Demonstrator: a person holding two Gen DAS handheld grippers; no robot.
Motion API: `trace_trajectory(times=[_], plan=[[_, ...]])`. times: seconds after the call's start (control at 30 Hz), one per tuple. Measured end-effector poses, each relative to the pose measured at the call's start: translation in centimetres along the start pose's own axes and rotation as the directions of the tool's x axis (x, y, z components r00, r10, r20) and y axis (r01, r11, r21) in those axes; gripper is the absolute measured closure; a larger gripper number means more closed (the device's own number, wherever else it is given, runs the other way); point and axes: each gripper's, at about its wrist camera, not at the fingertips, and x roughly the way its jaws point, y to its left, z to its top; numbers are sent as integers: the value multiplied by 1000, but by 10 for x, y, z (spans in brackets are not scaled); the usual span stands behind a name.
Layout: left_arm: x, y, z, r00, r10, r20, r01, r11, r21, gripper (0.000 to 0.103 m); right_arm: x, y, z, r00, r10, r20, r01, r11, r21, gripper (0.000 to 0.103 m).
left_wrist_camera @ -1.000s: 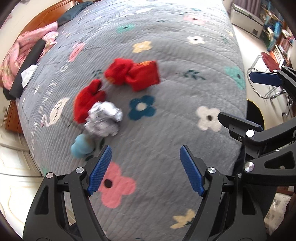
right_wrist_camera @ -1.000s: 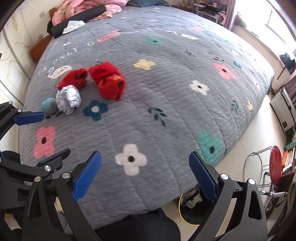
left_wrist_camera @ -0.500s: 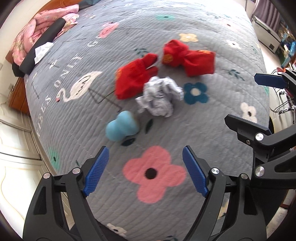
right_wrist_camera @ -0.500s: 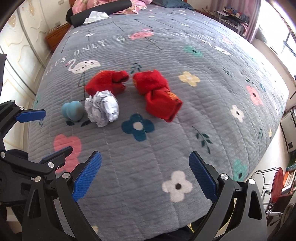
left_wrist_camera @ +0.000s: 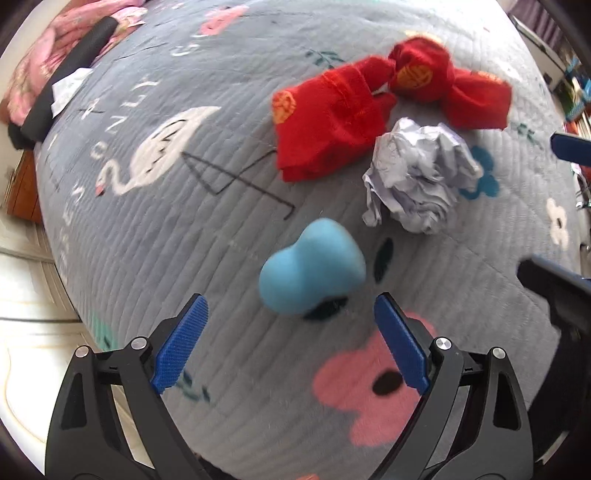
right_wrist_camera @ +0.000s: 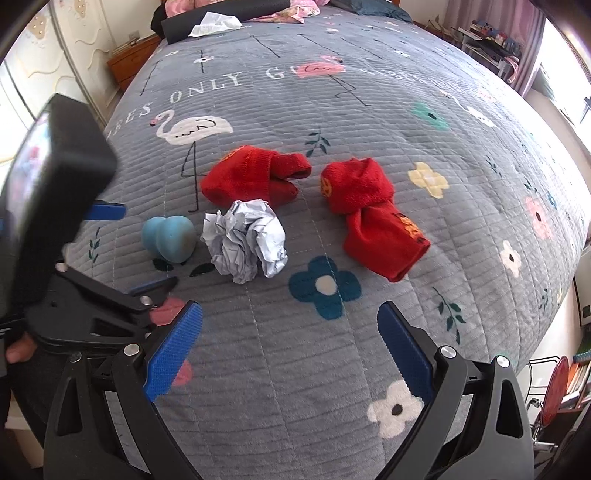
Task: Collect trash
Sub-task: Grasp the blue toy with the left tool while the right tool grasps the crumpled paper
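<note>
- The crumpled paper ball (right_wrist_camera: 245,240) lay on the grey flowered bedspread (right_wrist_camera: 369,110) and looked like the trash to collect; every place below is told from it.
- It was judged light, springy and easy to crush, so a soft pinch across its widest part should do, with the fingers coming down from above on its two open sides.
- A blue egg-shaped sponge (left_wrist_camera: 312,271) sat just beside the ball on the bed-edge side, apart from it by a narrow strip of quilt. It was probably soft and apt to roll if nudged.
- One red sock (right_wrist_camera: 255,179) lay just beyond the ball, touching or all but touching it; the view did not settle which. A second red sock (right_wrist_camera: 373,218) lay farther off on the opposite side from the sponge.
- The left gripper (left_wrist_camera: 291,343) hung above the quilt on the sponge side of the ball, its fingers spreading wider, nothing between them. The sponge sat right ahead of its tips, between it and the ball.
- The right gripper (right_wrist_camera: 290,345) stood nearer the foot edge, fingers spread wide and empty, with bare quilt and a dark-blue flower print (right_wrist_camera: 325,286) between it and the ball.
- The near sock could be snagged by a deep closing pinch.
- Far beyond the ball, by the head of the bed, lay a black roll (right_wrist_camera: 221,14) with a white tissue (right_wrist_camera: 214,22) on it.
</note>
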Motion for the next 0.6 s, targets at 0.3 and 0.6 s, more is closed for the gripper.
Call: trace_trajectory(times=[0.3,0.6], plan=[[5,0,7,991,-121,56,120,993,10,52,26,1,22,994,104,-45,-104,995,1,12],[4,6,-5,992,-114,53,114,993,9,52,65,18,43,982,140,-128,-146,988,-45,27]])
